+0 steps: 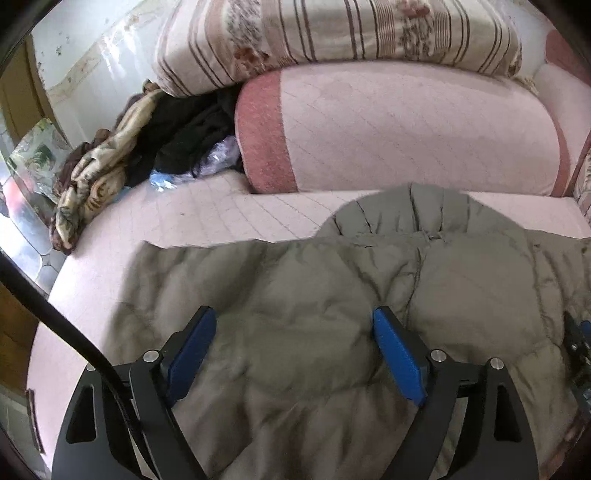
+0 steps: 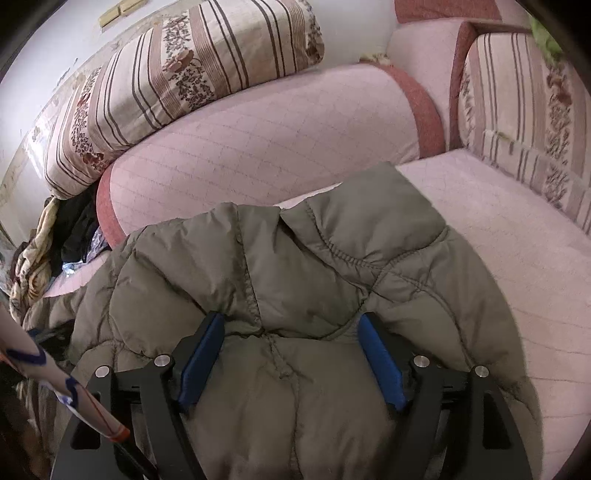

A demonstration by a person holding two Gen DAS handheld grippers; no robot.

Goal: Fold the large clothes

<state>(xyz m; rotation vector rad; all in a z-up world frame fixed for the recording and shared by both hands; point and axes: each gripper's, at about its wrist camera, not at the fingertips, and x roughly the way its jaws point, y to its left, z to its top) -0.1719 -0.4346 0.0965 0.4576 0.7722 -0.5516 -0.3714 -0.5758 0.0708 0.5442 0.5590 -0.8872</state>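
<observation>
An olive-green quilted puffer jacket (image 1: 332,288) lies spread on the pink quilted sofa seat (image 1: 207,214). Its hood end (image 1: 417,210) points toward the sofa back. My left gripper (image 1: 295,325) is open just above the jacket's body, blue pads wide apart, holding nothing. In the right wrist view the jacket (image 2: 295,280) bunches up, with a folded flap (image 2: 373,206) at the far end. My right gripper (image 2: 291,328) is open over the bunched middle seam, fingers straddling the fabric. The right gripper also shows at the right edge of the left wrist view (image 1: 580,343).
The pink sofa back cushion (image 1: 406,133) has a striped floral cushion (image 1: 332,33) on top. A pile of beige, black and blue clothes (image 1: 147,147) lies at the seat's left end. A striped floral armrest (image 2: 524,122) bounds the right. A black cable (image 1: 74,332) crosses lower left.
</observation>
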